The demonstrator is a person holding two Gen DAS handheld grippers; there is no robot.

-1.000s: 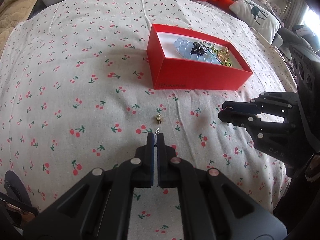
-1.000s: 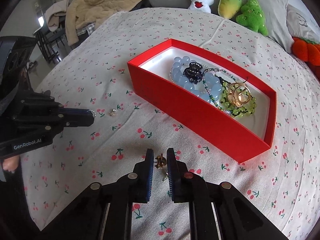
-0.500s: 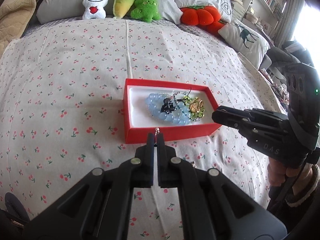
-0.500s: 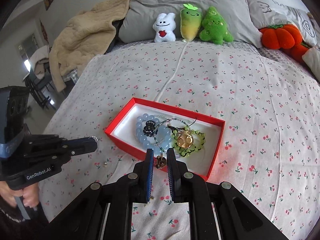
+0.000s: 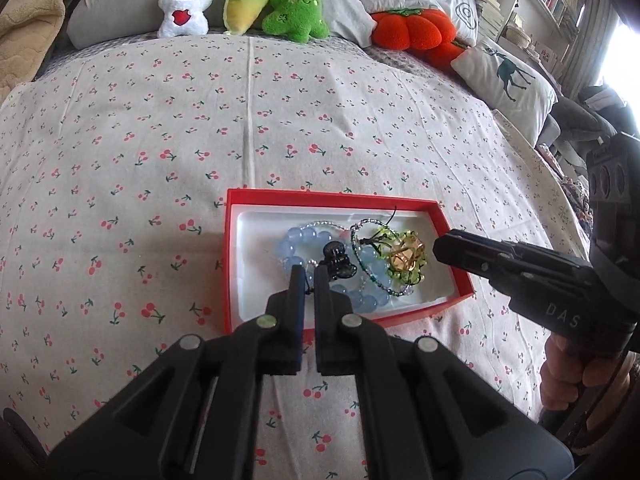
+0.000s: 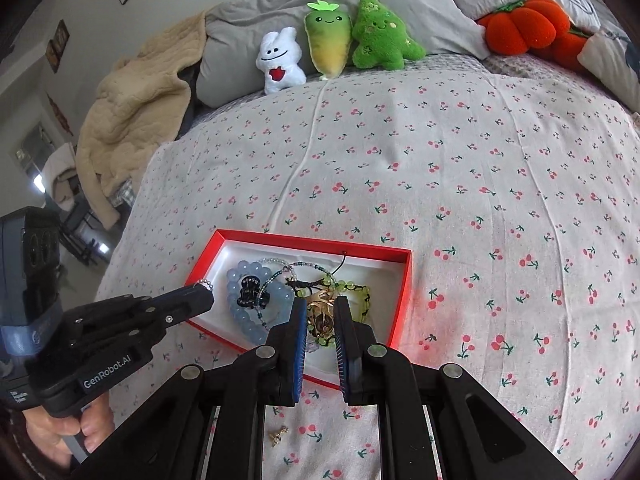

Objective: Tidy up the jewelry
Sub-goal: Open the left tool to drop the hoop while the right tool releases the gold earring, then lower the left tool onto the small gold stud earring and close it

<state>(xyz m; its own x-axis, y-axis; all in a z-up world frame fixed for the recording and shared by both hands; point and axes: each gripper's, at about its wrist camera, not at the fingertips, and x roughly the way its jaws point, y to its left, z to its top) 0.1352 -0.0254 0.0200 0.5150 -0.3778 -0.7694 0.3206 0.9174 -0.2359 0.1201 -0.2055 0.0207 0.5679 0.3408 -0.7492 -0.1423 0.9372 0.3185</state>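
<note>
Both claws hang over the red box (image 5: pixel 456 304), which sits on the cherry-print bed (image 5: pixel 280 120) in the lower middle of each view.

The left claw (image 5: pixel 309 276) has its fingers nearly together, with only a narrow slot between them. From the right wrist view a short silver bead chain (image 6: pixel 203 283) pokes out of its tip, so it looks clenched on that chain, though the links are tiny and I can't be sure how firmly they are pinched. That tip sits over the box's left rim, just above the blue bead bracelet (image 5: pixel 298 240) and the black hair clip (image 5: pixel 338 264).

The right claw (image 6: pixel 320 312) stands released, a clear gap between the blue pads. In that gap, low and near the box's front wall, is a small gold piece (image 6: pixel 322 325), apparently lying among the jewelry with the green bead bracelet (image 6: pixel 360 292) around it; neither pad seems to touch it.

A small gold earring (image 6: pixel 278 435) lies on the bed outside the box, at the bottom of the right wrist view, nearer the camera than the right claw's tips. It lies behind and below those tips, on the near side of the box wall, so the right claw is the closer one and would need to draw back and drop to reach it. Its long axis runs slightly diagonal, lower left to upper right.
</note>
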